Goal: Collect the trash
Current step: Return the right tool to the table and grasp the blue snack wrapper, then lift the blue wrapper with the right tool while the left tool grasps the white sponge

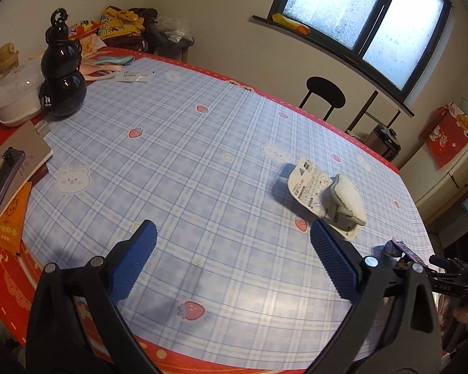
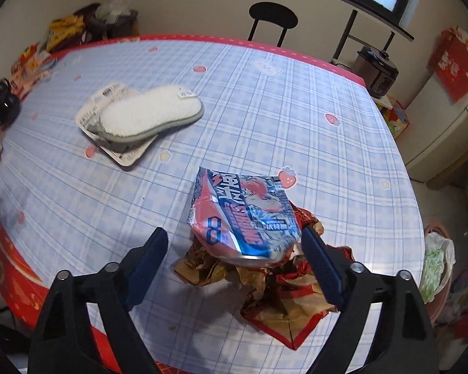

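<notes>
Frosted window (image 1: 362, 15), cream walls (image 1: 227, 31)

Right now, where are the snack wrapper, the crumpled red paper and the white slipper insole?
snack wrapper (image 2: 243, 218): right wrist view, its printed front.
crumpled red paper (image 2: 284, 305): right wrist view, its brown-red folds.
white slipper insole (image 2: 149, 112): right wrist view, its fleecy top.

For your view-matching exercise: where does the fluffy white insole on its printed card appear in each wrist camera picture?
Left wrist: the insole lies right of centre, beyond the left tool's right finger.
Right wrist: the insole lies upper left, beyond the crumpled wrappers.
Shared landmark: the black stool.
</notes>
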Demonstrator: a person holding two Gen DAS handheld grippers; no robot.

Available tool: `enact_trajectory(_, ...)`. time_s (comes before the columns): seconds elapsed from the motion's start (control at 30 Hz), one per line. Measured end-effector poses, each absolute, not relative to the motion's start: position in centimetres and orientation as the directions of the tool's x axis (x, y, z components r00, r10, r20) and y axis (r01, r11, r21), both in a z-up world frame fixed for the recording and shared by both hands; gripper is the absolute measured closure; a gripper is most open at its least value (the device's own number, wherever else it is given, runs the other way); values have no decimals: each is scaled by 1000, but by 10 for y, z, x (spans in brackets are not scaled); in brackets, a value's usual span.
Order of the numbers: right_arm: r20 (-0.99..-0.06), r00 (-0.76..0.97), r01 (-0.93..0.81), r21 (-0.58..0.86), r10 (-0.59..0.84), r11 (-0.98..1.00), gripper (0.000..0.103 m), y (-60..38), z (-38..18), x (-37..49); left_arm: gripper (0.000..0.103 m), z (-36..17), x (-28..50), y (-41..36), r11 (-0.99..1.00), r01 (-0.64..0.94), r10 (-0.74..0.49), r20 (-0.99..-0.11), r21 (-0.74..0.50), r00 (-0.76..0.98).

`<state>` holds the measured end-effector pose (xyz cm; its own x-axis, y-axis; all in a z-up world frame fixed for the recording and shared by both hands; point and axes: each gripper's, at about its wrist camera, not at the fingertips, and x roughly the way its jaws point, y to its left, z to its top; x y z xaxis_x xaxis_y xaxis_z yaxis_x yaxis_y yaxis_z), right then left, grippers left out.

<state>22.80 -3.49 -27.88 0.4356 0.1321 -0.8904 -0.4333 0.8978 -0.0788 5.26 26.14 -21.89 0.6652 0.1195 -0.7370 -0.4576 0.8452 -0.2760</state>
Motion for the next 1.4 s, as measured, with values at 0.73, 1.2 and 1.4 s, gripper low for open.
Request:
enact_trajectory(0.73, -888, 452, -347, -92, 81, 933, 69, -38, -281, 248, 6, -236, 69, 263, 860, -402, 39, -745, -314, 666)
enact_trajectory(1.2, -794, 524, -311, 157, 306, 938, 80, -79, -238, 233, 6, -223, 75, 230, 885, -360, 26, -739, -296, 673)
enact_trajectory(1.4, -749, 537, -281, 276, 389, 919, 81, -101, -224, 227, 6, -216, 84, 209, 903, -318, 3, -736, -288, 677)
